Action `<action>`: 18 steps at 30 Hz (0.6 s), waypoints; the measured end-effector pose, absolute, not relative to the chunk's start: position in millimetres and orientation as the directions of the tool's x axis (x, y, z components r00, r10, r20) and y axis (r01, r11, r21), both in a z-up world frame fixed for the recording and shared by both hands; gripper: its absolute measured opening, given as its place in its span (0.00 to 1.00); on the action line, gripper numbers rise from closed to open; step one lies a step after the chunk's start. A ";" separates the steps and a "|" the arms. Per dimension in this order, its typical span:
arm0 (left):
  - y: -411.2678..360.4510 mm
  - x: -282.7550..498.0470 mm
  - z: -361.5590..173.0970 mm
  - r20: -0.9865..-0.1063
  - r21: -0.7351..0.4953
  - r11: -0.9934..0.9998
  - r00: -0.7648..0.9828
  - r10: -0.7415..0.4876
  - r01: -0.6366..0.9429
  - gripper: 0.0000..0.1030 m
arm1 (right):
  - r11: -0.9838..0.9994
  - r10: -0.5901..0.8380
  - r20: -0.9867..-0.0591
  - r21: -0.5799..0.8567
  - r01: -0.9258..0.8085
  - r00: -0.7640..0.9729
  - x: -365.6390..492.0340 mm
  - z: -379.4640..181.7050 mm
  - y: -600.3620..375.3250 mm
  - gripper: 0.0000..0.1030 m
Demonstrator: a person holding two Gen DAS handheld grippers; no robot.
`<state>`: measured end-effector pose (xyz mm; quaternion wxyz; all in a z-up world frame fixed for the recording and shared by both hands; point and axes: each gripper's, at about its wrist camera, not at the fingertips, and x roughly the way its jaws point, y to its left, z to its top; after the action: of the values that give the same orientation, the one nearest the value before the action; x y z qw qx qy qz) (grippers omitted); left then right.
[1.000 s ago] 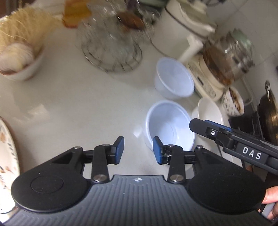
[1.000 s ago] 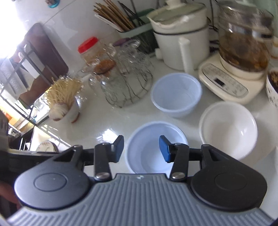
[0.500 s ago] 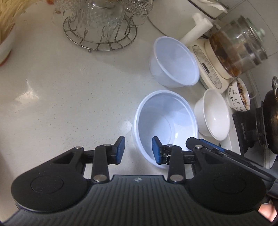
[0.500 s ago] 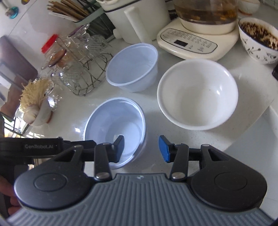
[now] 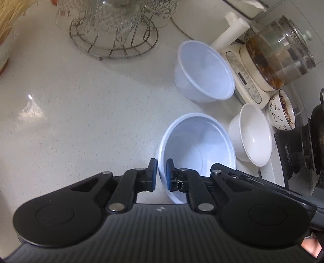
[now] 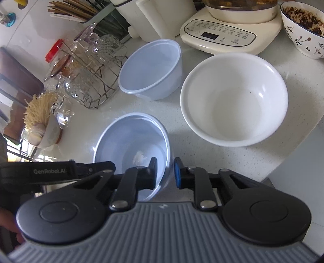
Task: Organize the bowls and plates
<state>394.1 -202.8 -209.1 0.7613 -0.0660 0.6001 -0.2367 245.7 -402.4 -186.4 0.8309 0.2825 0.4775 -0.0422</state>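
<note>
Translucent plastic bowl [image 5: 199, 145] sat on speckled bench [image 5: 81, 113]; left gripper [image 5: 161, 175] and right gripper [image 6: 165, 173] were each closing on opposite sides of its rim.

Wire rack [image 5: 113, 43] with glassware at far edge of speckled white desk [image 5: 81, 113]. Glass kettle [image 5: 281, 54] on cream electric base [image 6: 228, 34] beside it. Chopsticks [image 6: 68, 11] in holder behind rack. Red-lidded jar [image 6: 53, 53] left of rack.
</note>
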 end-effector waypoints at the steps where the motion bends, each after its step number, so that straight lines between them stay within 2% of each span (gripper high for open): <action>1: -202.8 394.2 -208.6 -0.882 -0.383 0.879 0.170 -0.439 0.283 0.11 | 0.839 0.200 -0.817 0.428 0.337 0.541 245.9 -186.3 -402.4 0.17; 18: -171.9 399.7 -174.0 -0.856 -0.405 0.881 0.237 -0.460 0.245 0.11 | 0.859 0.232 -0.770 0.449 0.246 0.594 260.9 -154.3 -388.3 0.16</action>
<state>399.7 -171.9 -174.0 0.7809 -0.0935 0.5750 -0.2256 260.9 -388.3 -154.3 0.8524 0.2656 0.4503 -0.0042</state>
